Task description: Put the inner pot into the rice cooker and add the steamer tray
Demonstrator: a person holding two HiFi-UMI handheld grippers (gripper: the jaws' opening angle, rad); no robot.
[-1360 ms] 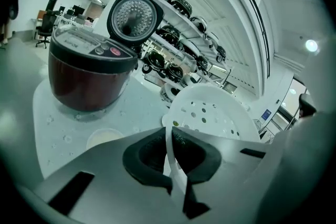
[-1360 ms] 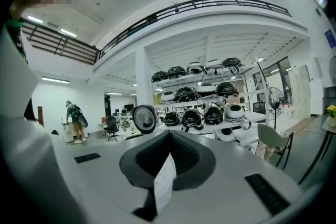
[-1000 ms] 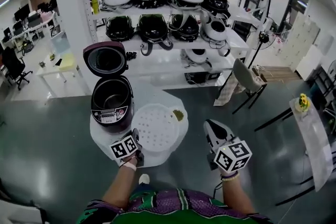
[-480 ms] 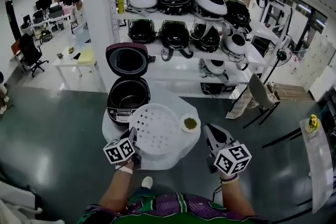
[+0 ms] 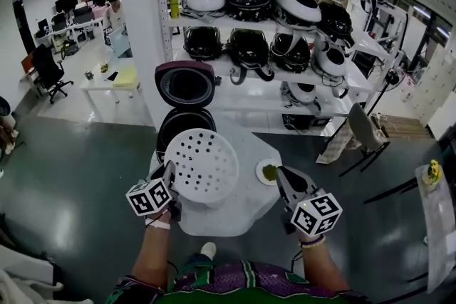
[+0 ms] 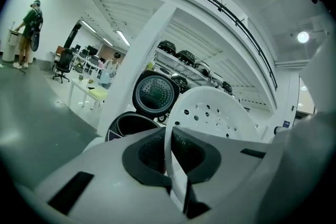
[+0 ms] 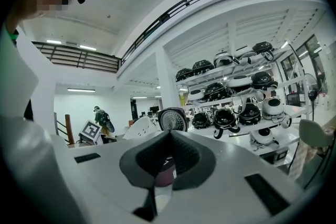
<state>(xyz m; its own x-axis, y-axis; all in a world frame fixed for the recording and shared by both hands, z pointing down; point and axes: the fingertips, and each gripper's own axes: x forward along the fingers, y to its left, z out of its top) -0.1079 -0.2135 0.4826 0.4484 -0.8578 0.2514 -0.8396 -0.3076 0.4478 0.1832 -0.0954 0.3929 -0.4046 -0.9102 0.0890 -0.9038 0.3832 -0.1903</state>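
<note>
The white perforated steamer tray (image 5: 201,166) is off the table and tilted, its holed bottom facing me, in front of the open rice cooker (image 5: 178,126). My left gripper (image 5: 171,176) is shut on the tray's near left rim; in the left gripper view the thin white rim (image 6: 169,162) runs between the dark pads and the steamer tray (image 6: 212,115) rises beyond them. The cooker's lid (image 5: 185,85) stands up, and its dark bowl is mostly hidden behind the tray. My right gripper (image 5: 285,178) hovers shut over the table's right side, with nothing in it (image 7: 164,165).
A round white table (image 5: 235,206) carries the cooker and a small dish of green bits (image 5: 269,171). Behind stand a white pillar (image 5: 139,25) and shelves of many rice cookers (image 5: 271,18). A chair (image 5: 363,128) stands on the dark floor at the right.
The tray has come up off the table in my left gripper, tipped from flat to steeply tilted, and moved toward the cooker. The right gripper has shifted slightly and stays shut.
</note>
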